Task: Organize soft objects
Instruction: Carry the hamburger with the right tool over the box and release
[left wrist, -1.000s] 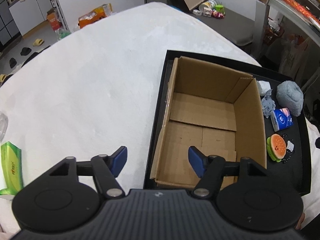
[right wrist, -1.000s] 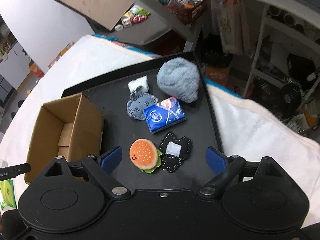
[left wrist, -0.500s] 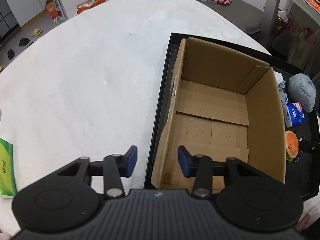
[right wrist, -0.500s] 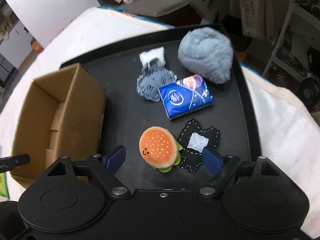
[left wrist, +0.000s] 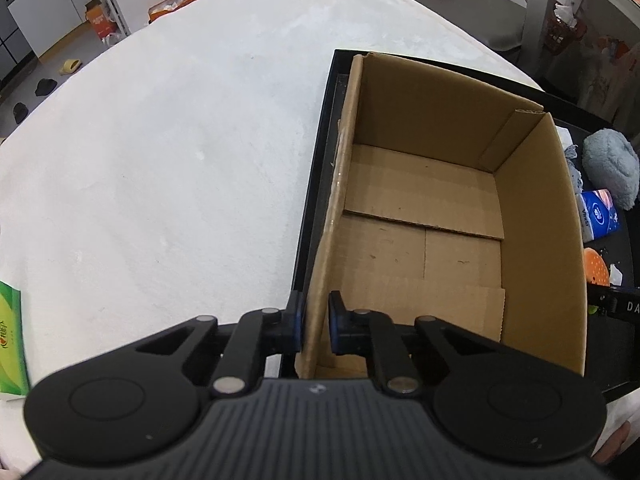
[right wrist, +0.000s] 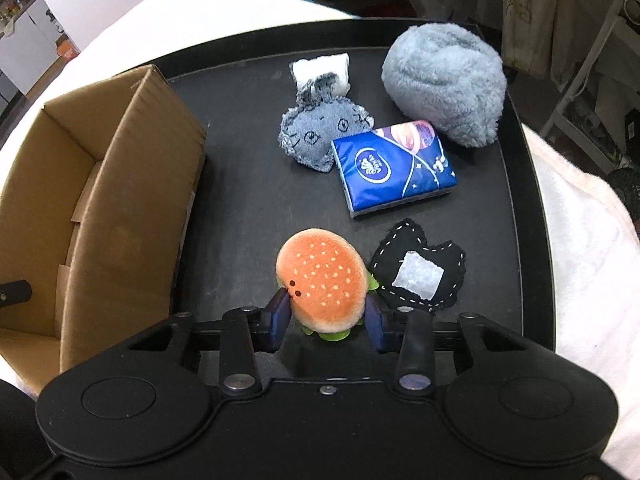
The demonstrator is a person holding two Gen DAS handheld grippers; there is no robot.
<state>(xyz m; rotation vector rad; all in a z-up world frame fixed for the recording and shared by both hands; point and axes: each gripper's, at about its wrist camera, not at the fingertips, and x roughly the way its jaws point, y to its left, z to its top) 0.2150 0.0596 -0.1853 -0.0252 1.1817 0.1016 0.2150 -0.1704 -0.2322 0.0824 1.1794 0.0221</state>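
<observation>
Left gripper (left wrist: 314,325) just closed, pinching the cardboard box (left wrist: 440,208) wall at the black tray's (right wrist: 532,184) near-left corner. Right gripper (right wrist: 326,320) just closed, squeezing the burger plush (right wrist: 322,282) mid-tray. Blue tissue pack (right wrist: 394,166), lettering unreadable; white fleecy tablecloth (left wrist: 160,152) beneath, cluttered room behind.

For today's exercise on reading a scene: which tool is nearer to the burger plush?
Right. The right tool has just closed its pads on the burger plush. The left tool clamps the cardboard box wall on the far side.
</observation>
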